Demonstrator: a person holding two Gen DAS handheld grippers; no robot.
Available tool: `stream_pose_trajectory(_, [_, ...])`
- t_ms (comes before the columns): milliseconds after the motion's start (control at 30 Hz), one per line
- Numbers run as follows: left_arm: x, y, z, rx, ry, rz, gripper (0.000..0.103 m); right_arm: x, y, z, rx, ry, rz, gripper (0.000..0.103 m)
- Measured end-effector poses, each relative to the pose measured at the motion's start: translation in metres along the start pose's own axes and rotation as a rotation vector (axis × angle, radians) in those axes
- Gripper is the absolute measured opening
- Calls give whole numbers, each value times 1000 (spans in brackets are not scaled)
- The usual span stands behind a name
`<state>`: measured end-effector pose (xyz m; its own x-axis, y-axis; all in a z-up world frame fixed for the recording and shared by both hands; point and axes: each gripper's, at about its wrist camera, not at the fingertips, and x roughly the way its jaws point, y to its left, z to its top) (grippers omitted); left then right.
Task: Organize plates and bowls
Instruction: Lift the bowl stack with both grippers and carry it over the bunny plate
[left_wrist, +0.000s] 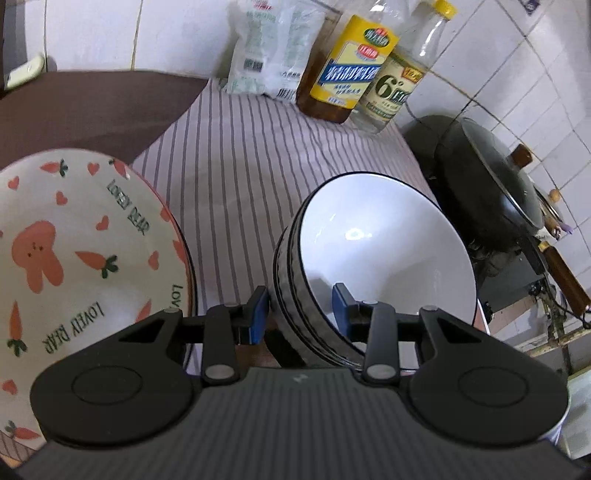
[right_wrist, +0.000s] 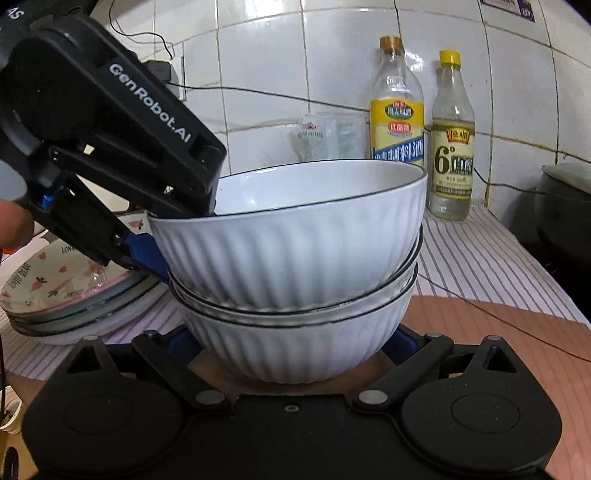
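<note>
Three white ribbed bowls with dark rims are nested in a stack (right_wrist: 291, 266). My left gripper (left_wrist: 301, 308) straddles the top bowl's (left_wrist: 384, 251) rim, one blue pad inside and one outside; whether the pads touch it I cannot tell. In the right wrist view it (right_wrist: 173, 240) reaches in from the upper left. My right gripper (right_wrist: 291, 347) is open, its fingers on either side of the bottom bowl's base. A stack of plates, topped by a rabbit-and-carrot plate (left_wrist: 74, 251), lies left of the bowls and shows in the right wrist view (right_wrist: 70, 288).
A striped cloth (left_wrist: 243, 166) covers the counter. Two bottles (right_wrist: 397, 110) (right_wrist: 452, 147) and a plastic bag (left_wrist: 273, 48) stand against the tiled wall. A dark lidded wok (left_wrist: 491, 177) sits on the stove to the right.
</note>
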<state>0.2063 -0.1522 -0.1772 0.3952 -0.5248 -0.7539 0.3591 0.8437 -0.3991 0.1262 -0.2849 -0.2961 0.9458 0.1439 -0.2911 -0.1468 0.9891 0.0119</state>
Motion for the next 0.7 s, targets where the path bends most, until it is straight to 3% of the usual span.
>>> stream_pose_trajectory(400, [-76, 6, 22, 53, -83, 27, 35, -13, 39, 48, -45, -86, 48, 100])
stream_pose_trajectory(700, [-138, 46, 32, 21, -130, 77, 35, -6, 91, 80, -90, -108, 137, 100])
